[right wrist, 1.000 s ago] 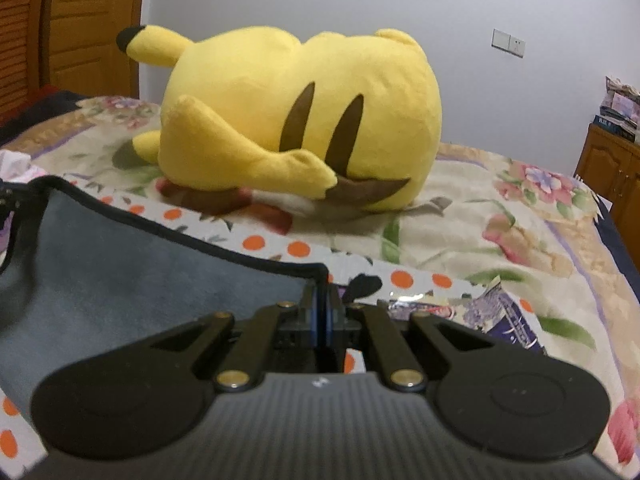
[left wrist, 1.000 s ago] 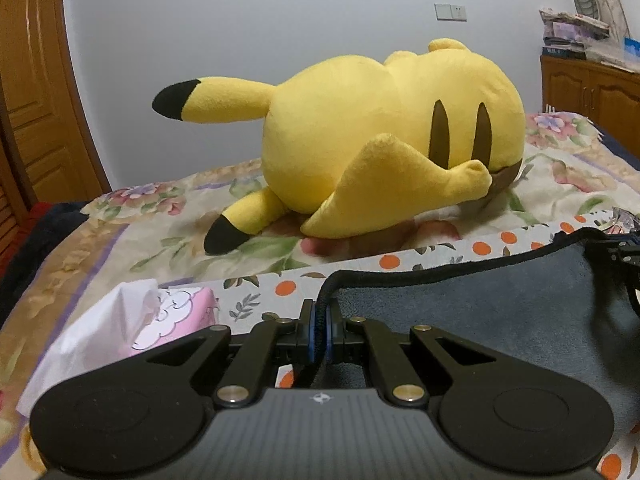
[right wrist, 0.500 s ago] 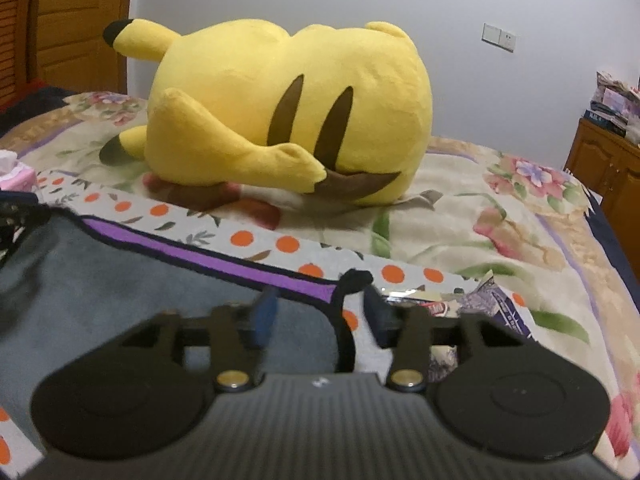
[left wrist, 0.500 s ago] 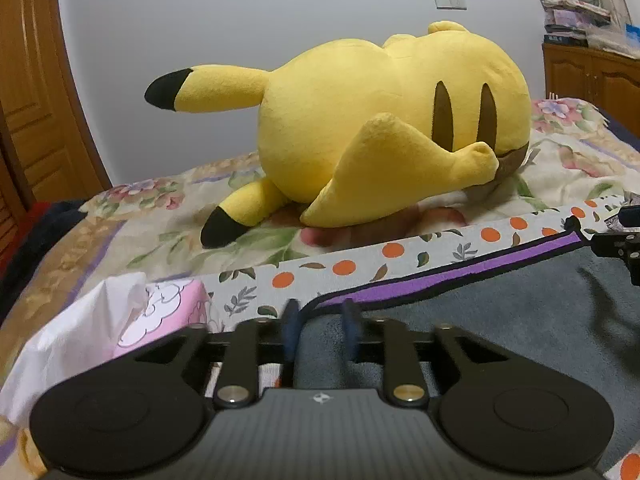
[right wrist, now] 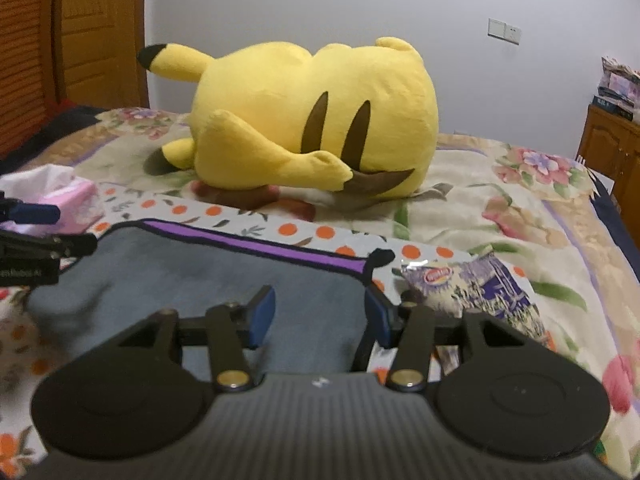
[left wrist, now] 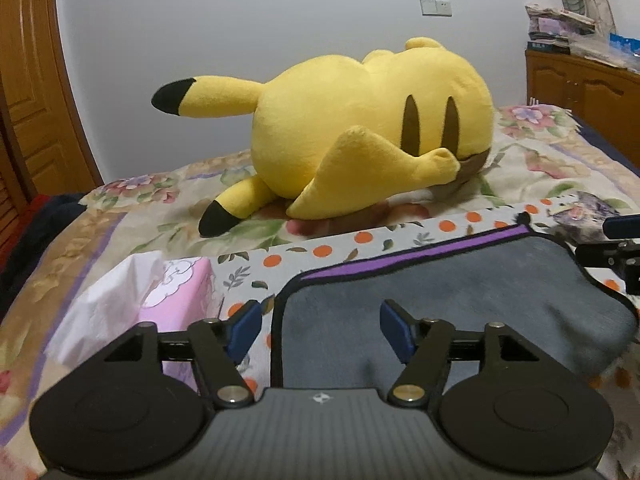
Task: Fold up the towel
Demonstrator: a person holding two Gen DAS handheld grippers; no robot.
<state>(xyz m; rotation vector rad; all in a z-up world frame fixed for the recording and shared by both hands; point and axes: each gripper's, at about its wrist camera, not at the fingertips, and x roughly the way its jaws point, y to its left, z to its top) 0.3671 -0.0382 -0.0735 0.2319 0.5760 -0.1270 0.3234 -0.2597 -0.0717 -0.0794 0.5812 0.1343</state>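
Towel [left wrist: 460, 304], grey with a black-bound edge and a purple strip showing along its far side, lies folded on the bed [left wrist: 120, 216], on an orange-dotted floral cloth [left wrist: 360, 240]. The left gripper [left wrist: 320, 330] has its jaws spread wide over the towel's left edge, holding nothing; its blue pads [left wrist: 394, 330] sit one on each side of that edge. The right gripper [right wrist: 320, 318] is likewise wide apart and empty, straddling the towel's [right wrist: 192, 280] right edge near the corner with its small black loop [right wrist: 380, 258]. A yellow plush toy [left wrist: 360, 136] lies on the bed beyond the towel. A pink tissue pack [left wrist: 160, 300] sits just left of it, a snack bag [right wrist: 472, 292] just right.
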